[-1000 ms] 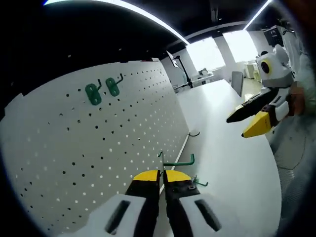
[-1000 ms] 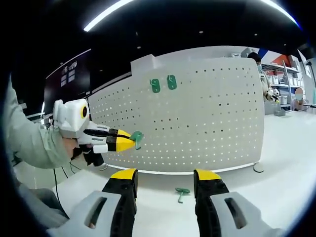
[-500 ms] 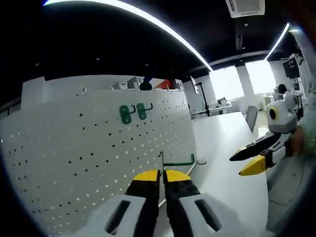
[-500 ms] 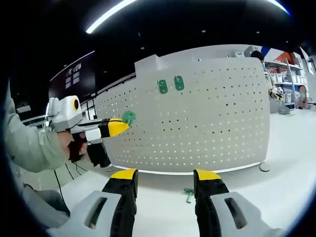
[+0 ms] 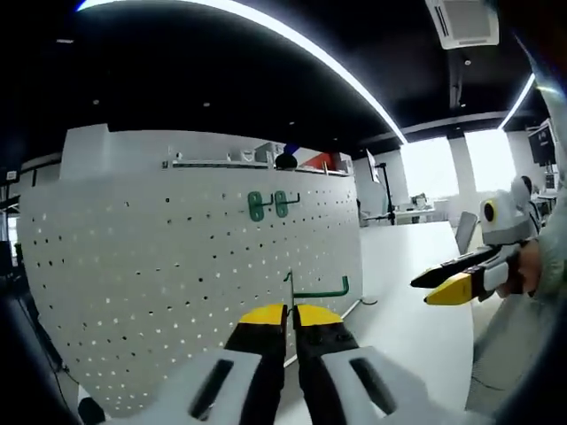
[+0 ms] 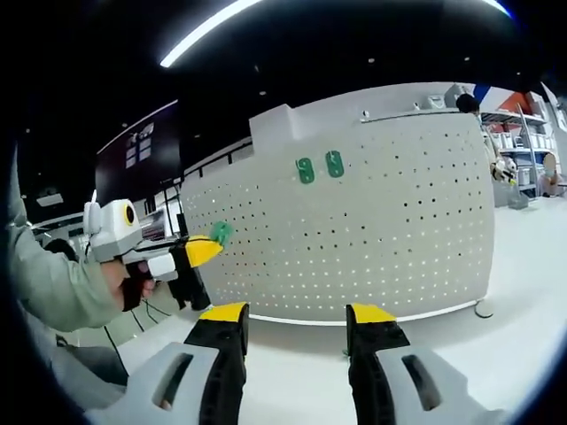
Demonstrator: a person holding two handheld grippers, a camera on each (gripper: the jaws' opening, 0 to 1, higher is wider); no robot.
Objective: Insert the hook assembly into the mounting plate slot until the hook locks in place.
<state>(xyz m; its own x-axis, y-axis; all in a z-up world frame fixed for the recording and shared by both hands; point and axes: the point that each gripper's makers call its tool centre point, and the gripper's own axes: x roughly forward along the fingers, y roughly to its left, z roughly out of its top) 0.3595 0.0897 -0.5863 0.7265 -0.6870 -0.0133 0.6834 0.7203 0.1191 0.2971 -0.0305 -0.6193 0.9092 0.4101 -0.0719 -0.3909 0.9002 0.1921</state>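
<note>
Left gripper (image 5: 290, 312): jaws pressed together, yellow tips pinching a green wire hook (image 5: 316, 289) whose thin stem rises between the tips and whose arm runs out to the right, ending in an upturned tip. Same gripper in the right gripper view (image 6: 205, 250): held in a hand (image 6: 124, 282) with a pale green sleeve (image 6: 53, 288), yellow tips closed on the green hook plate (image 6: 221, 233), raised off the table and near the pegboard's left part, not touching it as far as can be told. Right gripper (image 6: 295, 320): jaws spread wide, nothing between them; in the left gripper view (image 5: 447, 283) it sits at the right, held above the table, dark and yellow jaws parted. Pegboard (image 5: 159, 283): white, perforated, standing upright on a white table (image 5: 416, 323), curved by the lens. Two green hooks (image 5: 268, 205): already mounted side by side high on the pegboard; also seen in the right gripper view (image 6: 319, 167). Small round item (image 6: 483, 309): on the table by the pegboard's right lower corner, kind unclear. Background: dark ceiling with strip lights (image 5: 292, 40), bright windows (image 5: 443, 168), shelving (image 6: 518, 150) beyond the pegboard.
</note>
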